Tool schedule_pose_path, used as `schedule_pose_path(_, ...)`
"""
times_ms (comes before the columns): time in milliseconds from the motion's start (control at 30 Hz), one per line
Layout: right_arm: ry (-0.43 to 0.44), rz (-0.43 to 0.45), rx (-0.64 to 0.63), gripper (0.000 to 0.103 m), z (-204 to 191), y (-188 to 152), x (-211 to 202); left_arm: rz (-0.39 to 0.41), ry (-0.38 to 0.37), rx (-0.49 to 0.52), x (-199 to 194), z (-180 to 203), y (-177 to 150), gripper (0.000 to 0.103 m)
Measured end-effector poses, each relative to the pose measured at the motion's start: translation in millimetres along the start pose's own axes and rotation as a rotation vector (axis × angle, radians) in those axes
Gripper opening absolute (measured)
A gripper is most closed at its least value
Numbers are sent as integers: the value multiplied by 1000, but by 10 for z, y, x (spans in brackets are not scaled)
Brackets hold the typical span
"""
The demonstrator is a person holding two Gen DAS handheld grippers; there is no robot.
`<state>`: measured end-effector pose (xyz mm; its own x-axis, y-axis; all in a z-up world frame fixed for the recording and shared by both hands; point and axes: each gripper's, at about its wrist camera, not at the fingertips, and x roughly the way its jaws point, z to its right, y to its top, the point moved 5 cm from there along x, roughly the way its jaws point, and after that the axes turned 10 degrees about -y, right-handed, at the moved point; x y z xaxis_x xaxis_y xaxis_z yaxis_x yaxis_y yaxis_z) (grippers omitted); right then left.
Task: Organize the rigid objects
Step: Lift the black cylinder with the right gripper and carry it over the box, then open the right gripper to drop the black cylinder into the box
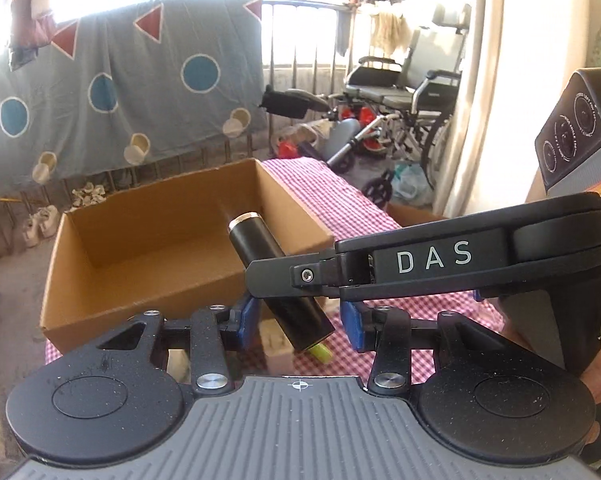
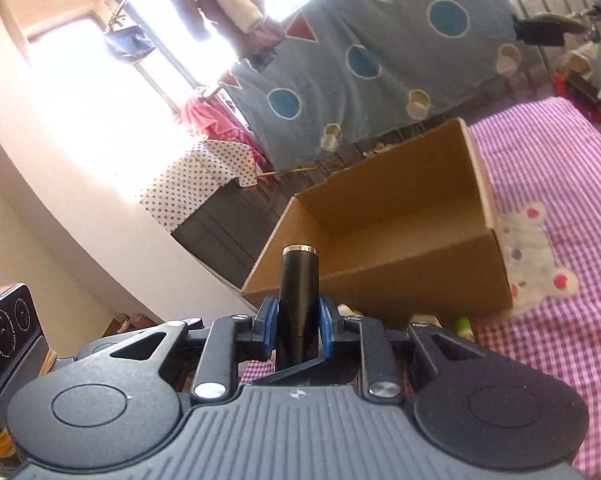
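Observation:
A black cylinder with a gold rim (image 2: 298, 300) stands between the blue pads of my right gripper (image 2: 298, 330), which is shut on it. In the left wrist view the same cylinder (image 1: 260, 248) is held tilted by the right gripper (image 1: 420, 260), which reaches in from the right, in front of an open cardboard box (image 1: 148, 276). My left gripper (image 1: 300, 316) is open, its blue pads on either side of the cylinder's lower end, apart from it. The box (image 2: 400, 280) also shows in the right wrist view, its inside bare where visible.
The box sits on a pink checked cloth (image 2: 560, 184). A small yellow-green object (image 1: 320, 353) lies under the cylinder's lower end; a similar one (image 2: 463, 326) lies by the box. A wheelchair (image 1: 404, 92) and clutter stand behind. A patterned blue sheet (image 1: 112, 88) hangs behind.

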<state>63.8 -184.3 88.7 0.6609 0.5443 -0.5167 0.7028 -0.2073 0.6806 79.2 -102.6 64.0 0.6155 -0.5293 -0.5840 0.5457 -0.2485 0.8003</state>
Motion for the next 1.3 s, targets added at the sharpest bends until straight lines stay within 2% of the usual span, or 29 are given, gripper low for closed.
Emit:
schedule_pose_path(100,22,-39,-22,24,-148,285,267,-30,17,-35,47,-261,223,43)
schedule_pose_path(300,95,-220,90,24,-110,761,1098,-142,73,-99,353,-907,476,43)
schedule_pose_path(567,53,-411,215,24,135,904,2189,-325,103,-197,935,-1684,396,43)
schedule_pose_path(733,1,-466,238,24,242,906,2714,-409,151,-209,1220,-1975,331,43)
schedule_pose_path(900,-53,-487,249,24,332,857,3109,-454,214,-195,1376,-2069,265,45)
schedule_pose_path(1067,-99,-521,314,27,459,766,3300,-460,243,-182,1417,-2062,285,50)
schedule_pose_path(1200,-60,-535,371,28,503,735,3292,-444,242,-185,1363,-2043,340,51)
schedule_pose_path(1300,-44,-511,379,30,477,804,3159,-420,245,-179,1304,-2041,390,52)
